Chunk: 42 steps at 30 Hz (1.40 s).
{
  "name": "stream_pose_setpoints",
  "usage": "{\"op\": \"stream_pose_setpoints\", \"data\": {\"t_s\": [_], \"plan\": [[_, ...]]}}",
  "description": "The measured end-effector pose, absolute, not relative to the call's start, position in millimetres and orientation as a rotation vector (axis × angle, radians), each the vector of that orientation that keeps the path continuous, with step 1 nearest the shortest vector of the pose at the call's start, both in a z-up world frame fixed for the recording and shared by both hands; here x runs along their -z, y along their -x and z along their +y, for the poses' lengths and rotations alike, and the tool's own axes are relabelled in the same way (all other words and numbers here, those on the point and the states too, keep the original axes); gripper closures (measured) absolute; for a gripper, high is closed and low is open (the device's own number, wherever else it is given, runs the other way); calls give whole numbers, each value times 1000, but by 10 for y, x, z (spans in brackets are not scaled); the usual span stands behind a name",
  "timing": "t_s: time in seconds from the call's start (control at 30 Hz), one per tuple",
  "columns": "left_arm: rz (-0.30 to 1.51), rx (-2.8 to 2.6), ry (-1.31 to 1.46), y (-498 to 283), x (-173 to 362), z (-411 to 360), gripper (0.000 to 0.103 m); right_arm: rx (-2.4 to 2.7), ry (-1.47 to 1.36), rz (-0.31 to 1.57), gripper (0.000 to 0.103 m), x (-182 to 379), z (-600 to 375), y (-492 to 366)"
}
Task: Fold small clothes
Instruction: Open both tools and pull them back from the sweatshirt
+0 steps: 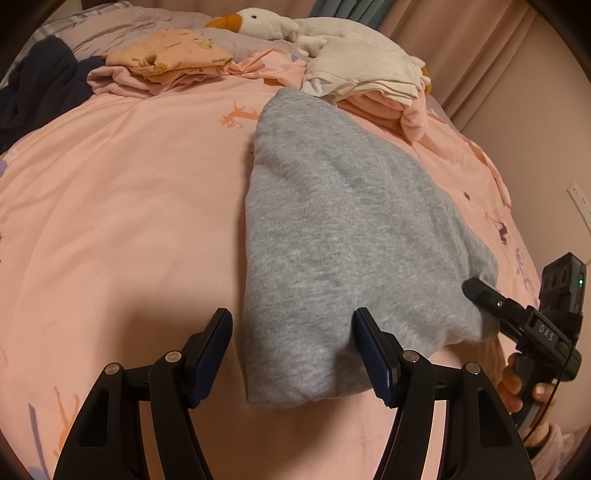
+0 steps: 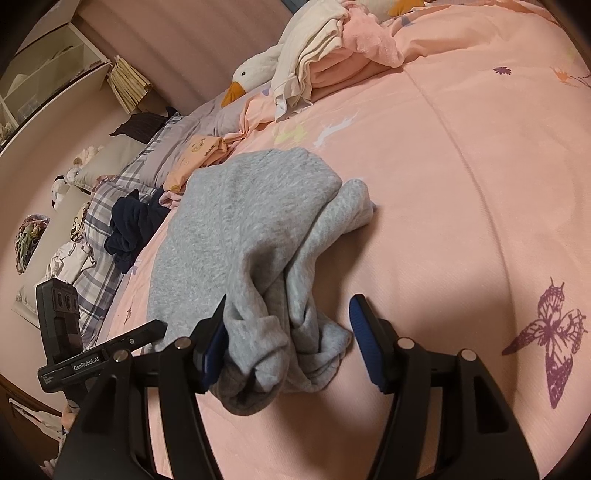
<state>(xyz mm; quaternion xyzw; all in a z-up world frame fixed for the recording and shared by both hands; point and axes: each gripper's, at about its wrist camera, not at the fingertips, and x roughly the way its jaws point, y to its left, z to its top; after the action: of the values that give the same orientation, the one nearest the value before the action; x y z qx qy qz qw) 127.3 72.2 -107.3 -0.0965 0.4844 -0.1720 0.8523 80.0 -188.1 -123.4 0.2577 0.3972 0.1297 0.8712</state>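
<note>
A grey knit garment [image 1: 332, 229] lies folded lengthwise on the pink bed cover [image 1: 122, 206]. My left gripper [image 1: 293, 354] is open, its jaws astride the garment's near left corner, its right pad [image 1: 373, 354] touching the cloth. In the right wrist view the garment [image 2: 251, 221] has bunched, twisted ends near me. My right gripper [image 2: 288, 339] is open around those bunched ends, with the cloth draped against its left pad [image 2: 214, 343]. The right gripper also shows in the left wrist view [image 1: 480, 295] at the garment's near right corner.
Folded peach clothes [image 1: 173, 55] and a folded white and pink pile [image 1: 369, 77] lie at the far side with a plush goose [image 1: 273, 22]. A dark navy garment [image 1: 37, 88] lies far left. The left gripper body [image 2: 62, 325] shows in the right wrist view.
</note>
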Motion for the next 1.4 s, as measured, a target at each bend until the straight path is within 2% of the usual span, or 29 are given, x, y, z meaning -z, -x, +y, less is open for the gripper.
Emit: {"op": "stream_pose_setpoints", "data": {"t_s": [0.37, 0.5, 0.67, 1.4], "plan": [[1027, 332, 193, -1196, 1020, 710, 36, -240, -510, 826, 40, 1186, -1869, -695], [1015, 296, 141, -1138, 967, 677, 33, -221, -487, 823, 39, 1145, -1860, -635], [1012, 224, 64, -1040, 941, 706, 33, -194, -444, 819, 39, 1083, -1857, -545], [1010, 139, 40, -722, 821, 788, 33, -92, -318, 820, 39, 902, -1834, -139]]}}
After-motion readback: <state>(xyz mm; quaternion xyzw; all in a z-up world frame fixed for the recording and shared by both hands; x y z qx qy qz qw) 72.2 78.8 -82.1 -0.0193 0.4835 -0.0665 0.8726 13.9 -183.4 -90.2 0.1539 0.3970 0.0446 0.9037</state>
